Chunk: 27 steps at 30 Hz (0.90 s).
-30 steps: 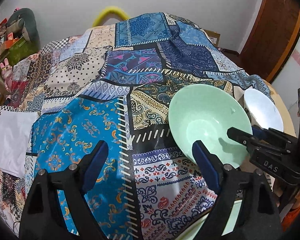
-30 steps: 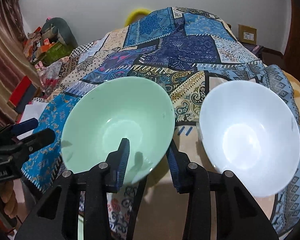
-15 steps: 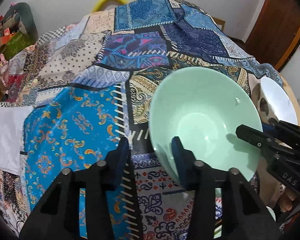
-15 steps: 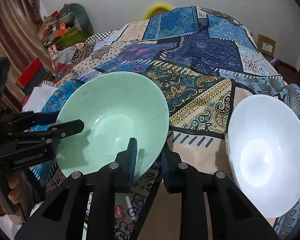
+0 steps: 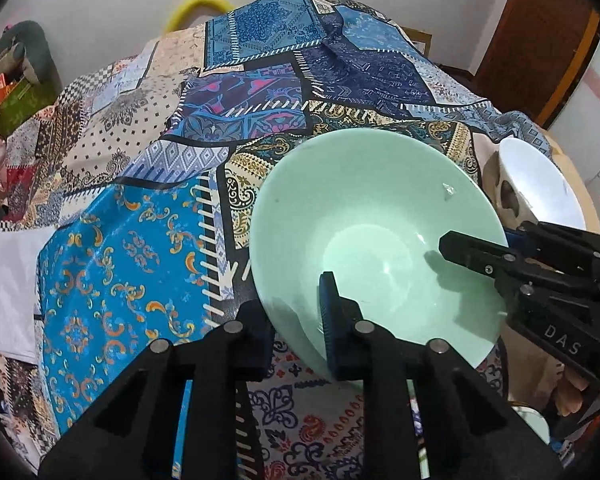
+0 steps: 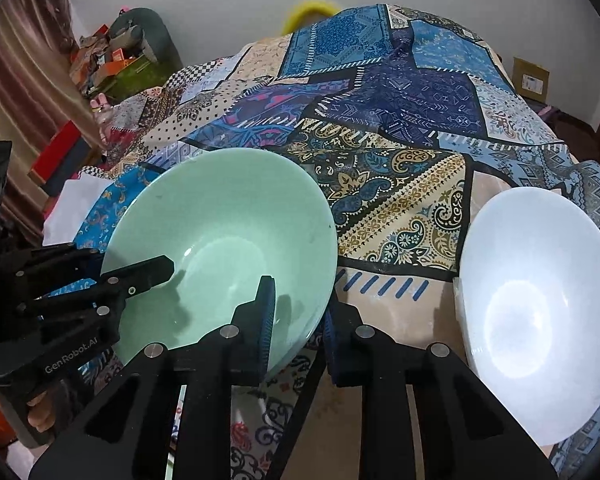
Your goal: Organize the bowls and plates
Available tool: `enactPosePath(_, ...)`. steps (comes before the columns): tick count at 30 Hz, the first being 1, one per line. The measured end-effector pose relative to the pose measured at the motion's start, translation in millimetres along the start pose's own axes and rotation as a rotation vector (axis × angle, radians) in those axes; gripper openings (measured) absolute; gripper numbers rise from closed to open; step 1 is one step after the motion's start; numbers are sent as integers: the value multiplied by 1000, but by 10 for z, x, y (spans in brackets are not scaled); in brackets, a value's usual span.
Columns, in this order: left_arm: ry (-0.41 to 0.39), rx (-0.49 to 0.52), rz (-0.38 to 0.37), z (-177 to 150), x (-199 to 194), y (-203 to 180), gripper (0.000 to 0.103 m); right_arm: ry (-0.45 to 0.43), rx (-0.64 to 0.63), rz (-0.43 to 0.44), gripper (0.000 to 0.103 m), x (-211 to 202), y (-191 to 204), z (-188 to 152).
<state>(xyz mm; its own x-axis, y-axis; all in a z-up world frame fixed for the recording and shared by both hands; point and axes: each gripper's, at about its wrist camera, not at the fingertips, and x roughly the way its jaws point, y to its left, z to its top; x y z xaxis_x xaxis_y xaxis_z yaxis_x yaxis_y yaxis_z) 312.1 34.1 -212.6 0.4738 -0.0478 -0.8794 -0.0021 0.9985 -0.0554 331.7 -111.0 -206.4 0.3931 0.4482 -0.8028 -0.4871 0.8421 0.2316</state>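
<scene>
Left wrist view: both tools, left tool (image 5: 298,320) & right tool (image 6: 298,320), clamped on green bowl (image 5: 376,236) rim, white bowl (image 6: 536,308) just beside it on table; stacking not yet done.

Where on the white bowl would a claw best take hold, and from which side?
Take the white bowl by its thin rim, one finger inside and one outside, as both claws do on the green bowl. It sits upright and open, nothing inside. The near-left rim, facing the right claw, looks the easiest approach, coming from above.
</scene>
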Motion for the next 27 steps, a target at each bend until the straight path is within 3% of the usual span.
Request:
enactPosePath(8,-30,-4,-13,-105,-327,-53,20,-24,10,2,20,-277,94,-92)
enactPosePath(27,-164,-34,-1,-587,-1582,-11,20,-143,-46,20,20,-1148,677,-312)
